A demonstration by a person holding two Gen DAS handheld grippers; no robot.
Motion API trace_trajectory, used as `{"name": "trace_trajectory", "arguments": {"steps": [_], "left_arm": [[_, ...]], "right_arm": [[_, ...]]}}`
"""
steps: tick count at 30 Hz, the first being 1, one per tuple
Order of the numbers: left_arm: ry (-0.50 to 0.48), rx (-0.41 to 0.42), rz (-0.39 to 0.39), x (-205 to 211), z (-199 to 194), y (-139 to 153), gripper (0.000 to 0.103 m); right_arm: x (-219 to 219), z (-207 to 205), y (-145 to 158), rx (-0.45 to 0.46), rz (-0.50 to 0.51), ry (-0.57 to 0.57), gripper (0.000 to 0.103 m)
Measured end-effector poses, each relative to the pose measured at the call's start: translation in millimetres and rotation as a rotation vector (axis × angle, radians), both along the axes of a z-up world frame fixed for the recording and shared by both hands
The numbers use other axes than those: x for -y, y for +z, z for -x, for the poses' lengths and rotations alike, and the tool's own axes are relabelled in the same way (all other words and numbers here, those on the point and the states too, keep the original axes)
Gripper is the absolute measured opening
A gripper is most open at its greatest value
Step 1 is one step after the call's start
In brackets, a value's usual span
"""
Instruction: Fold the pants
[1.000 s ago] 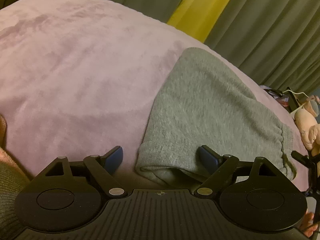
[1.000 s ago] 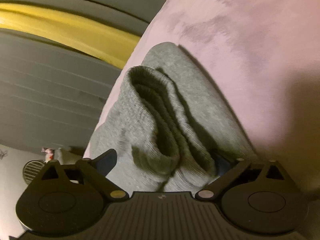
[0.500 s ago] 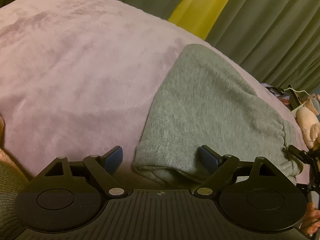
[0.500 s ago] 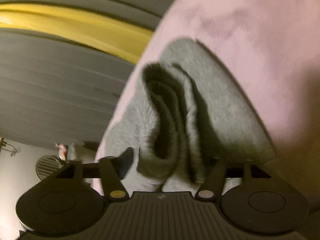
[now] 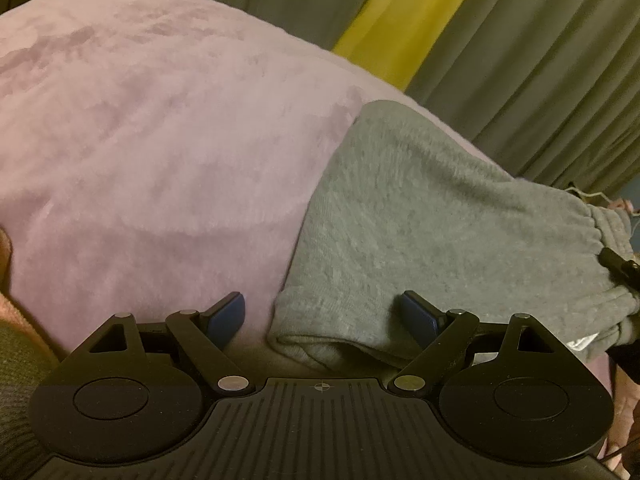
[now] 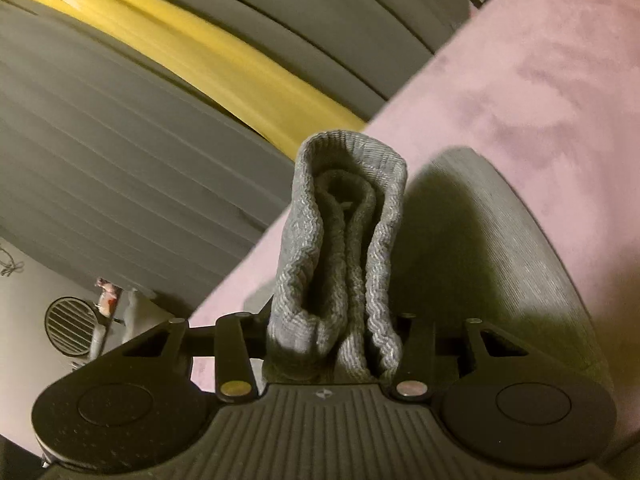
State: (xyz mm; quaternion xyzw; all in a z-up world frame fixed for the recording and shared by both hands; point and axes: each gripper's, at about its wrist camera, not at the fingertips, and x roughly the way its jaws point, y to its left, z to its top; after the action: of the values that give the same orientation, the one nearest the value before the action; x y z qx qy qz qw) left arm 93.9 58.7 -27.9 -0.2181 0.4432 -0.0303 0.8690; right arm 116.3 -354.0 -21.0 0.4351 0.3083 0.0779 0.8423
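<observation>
Folded grey pants (image 5: pixel 420 220) lie on the right part of a pink blanket (image 5: pixel 160 140). My left gripper (image 5: pixel 326 314) is open and low over their near folded corner, one blue pad on the blanket and the other on the cloth. In the right wrist view the pants' ribbed band (image 6: pixel 344 240) stands up bunched between the jaws of my right gripper (image 6: pixel 332 336). Those jaws are closing, they press the band from both sides, and the band is lifted off the blanket. The rest of the pants (image 6: pixel 500 248) trails to the right.
Grey curtains (image 5: pixel 540 60) with a yellow strip (image 5: pixel 404 20) hang behind the bed's far edge. A round slatted vent (image 6: pixel 72 326) and small items sit beyond the bed at lower left in the right wrist view. A person's sleeve (image 5: pixel 16 360) shows at the left edge.
My right gripper's jaws have closed in on the ribbed band, rolled and risen, lifting that end of the pants. The left gripper has stayed still and open.
</observation>
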Motion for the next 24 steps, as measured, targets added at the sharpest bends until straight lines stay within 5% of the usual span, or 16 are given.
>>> {"name": "trace_trajectory", "arguments": {"steps": [9, 17, 24], "left_arm": [[0.016, 0.004, 0.011, -7, -2, 0, 0.089], [0.024, 0.025, 0.021, -7, 4, 4, 0.089], [0.044, 0.038, 0.023, -9, 4, 5, 0.089]], "right_arm": [[-1, 16, 12, -0.003, -0.009, -0.010, 0.043], [-12, 20, 45, 0.096, -0.031, 0.014, 0.043], [10, 27, 26, 0.061, -0.041, -0.027, 0.043]]}}
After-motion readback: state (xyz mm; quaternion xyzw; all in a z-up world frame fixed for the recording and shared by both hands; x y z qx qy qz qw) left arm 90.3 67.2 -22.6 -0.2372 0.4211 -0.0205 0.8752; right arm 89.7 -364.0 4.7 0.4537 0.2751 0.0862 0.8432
